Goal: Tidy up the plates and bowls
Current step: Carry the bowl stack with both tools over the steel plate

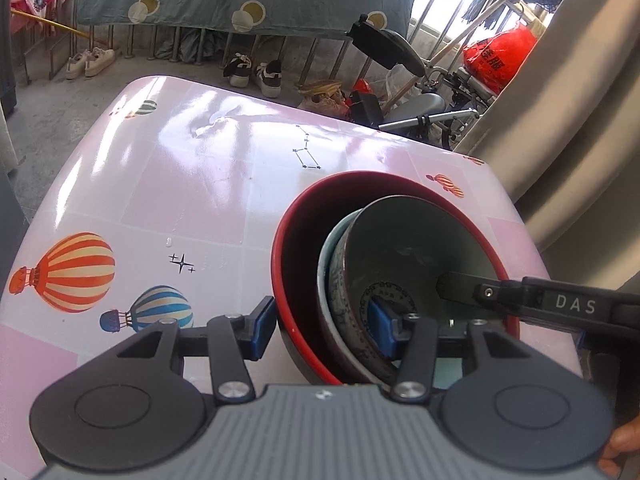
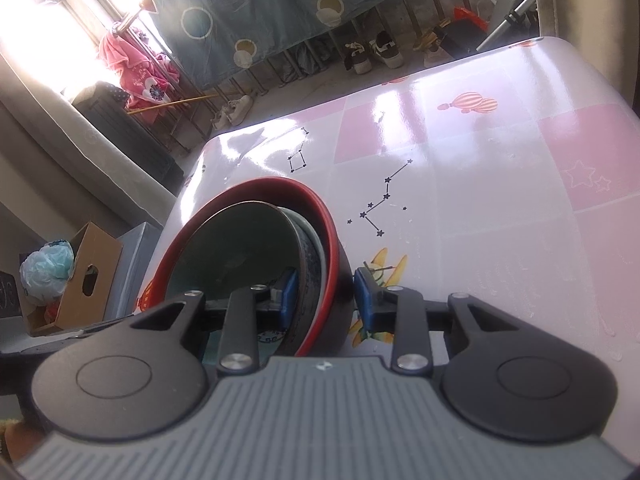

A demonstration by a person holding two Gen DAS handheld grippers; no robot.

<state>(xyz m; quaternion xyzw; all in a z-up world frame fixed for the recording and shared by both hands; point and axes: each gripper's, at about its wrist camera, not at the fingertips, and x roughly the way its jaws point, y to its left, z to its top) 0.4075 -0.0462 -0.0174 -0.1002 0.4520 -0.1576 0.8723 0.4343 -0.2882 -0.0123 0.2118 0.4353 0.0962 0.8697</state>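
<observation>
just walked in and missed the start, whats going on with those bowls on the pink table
A person is working two handheld grippers on a nested stack of bowls. A green-lined bowl sits tilted inside a pale blue bowl, both inside a red-rimmed bowl, near the edge of the pink table. The left gripper and the right gripper each straddle the stack's walls from opposite sides, one finger inside and one outside the red bowl. Gaps still show beside the pads, so neither looks clamped yet.

Only readable thing is "DAS" in pale letters on the right gripper (image 1: 460, 292) finger reaching in from the right. The far red bag (image 1: 498, 54) has dark characters, too blurry to read.
</observation>
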